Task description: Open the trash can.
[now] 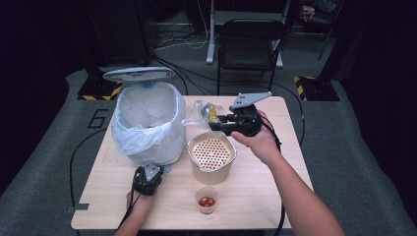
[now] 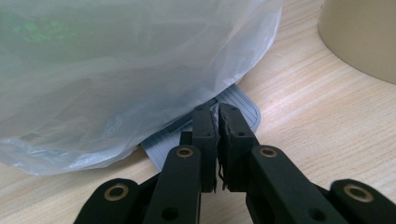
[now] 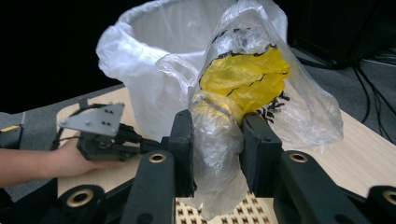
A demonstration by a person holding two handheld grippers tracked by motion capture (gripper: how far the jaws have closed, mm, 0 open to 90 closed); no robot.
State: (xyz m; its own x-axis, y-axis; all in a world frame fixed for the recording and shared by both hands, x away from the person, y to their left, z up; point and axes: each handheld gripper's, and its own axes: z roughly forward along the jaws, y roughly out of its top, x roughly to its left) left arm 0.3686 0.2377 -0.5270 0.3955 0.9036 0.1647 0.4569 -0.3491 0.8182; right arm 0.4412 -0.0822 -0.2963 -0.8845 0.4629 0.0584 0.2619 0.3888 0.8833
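A white bin [image 1: 147,123] lined with a clear plastic bag stands on the left of the table, and its grey lid [image 1: 138,73] is raised. My left gripper [image 1: 152,169] is at the foot of the bin. Its jaws [image 2: 218,109] are shut with nothing between them, and the tips rest on the bin's grey ribbed pedal [image 2: 238,100]. My right gripper [image 1: 214,120] is shut on a crumpled clear bag [image 3: 247,74] with something yellow inside. It holds that bag [image 1: 202,109] in the air, just right of the bin and above the far side of a beige pot.
The beige pot [image 1: 212,152] with a perforated insert stands mid-table. A small cup [image 1: 206,200] with something red in it stands near the front edge. The wooden table [image 1: 275,196] has bare room on the right. A black chair [image 1: 248,44] stands beyond the table.
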